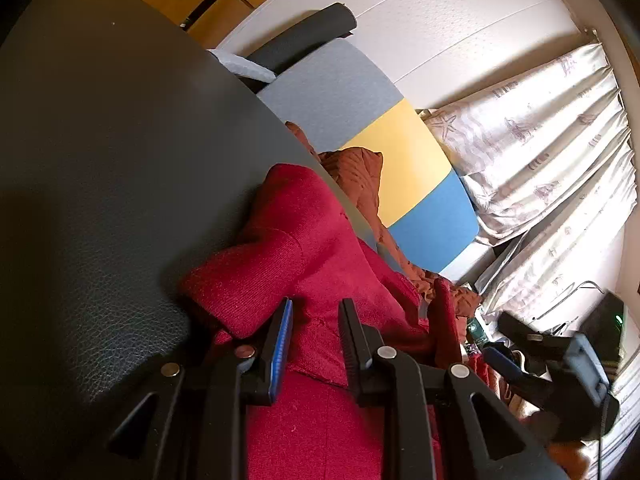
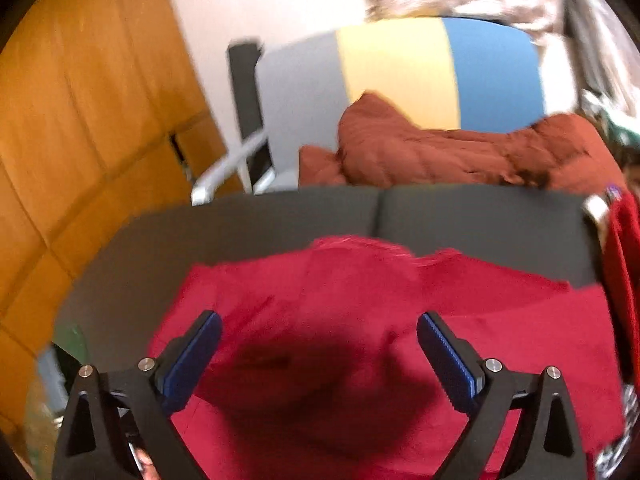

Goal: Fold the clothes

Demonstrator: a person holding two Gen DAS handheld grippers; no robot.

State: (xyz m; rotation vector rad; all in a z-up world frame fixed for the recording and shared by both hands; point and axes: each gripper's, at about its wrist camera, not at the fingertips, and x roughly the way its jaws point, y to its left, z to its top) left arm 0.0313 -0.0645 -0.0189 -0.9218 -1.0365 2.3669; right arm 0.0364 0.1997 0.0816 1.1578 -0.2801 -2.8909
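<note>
A red knit garment (image 1: 312, 264) lies on a dark leather-textured table (image 1: 100, 160). My left gripper (image 1: 316, 312) has its fingers narrowly apart with a raised fold of the red cloth between them; whether the pads press it is unclear. In the right wrist view the same red garment (image 2: 360, 300) spreads flat on the table (image 2: 480, 216). My right gripper (image 2: 320, 328) is wide open just above the cloth, holding nothing. The right gripper also shows in the left wrist view (image 1: 560, 364) at the far right.
A rust-brown quilted garment (image 2: 460, 152) lies heaped beyond the table's far edge. A grey, yellow and blue chair back (image 2: 420, 72) stands behind it. Patterned curtains (image 1: 540, 140) hang at the right, wooden panelling (image 2: 80, 120) at the left.
</note>
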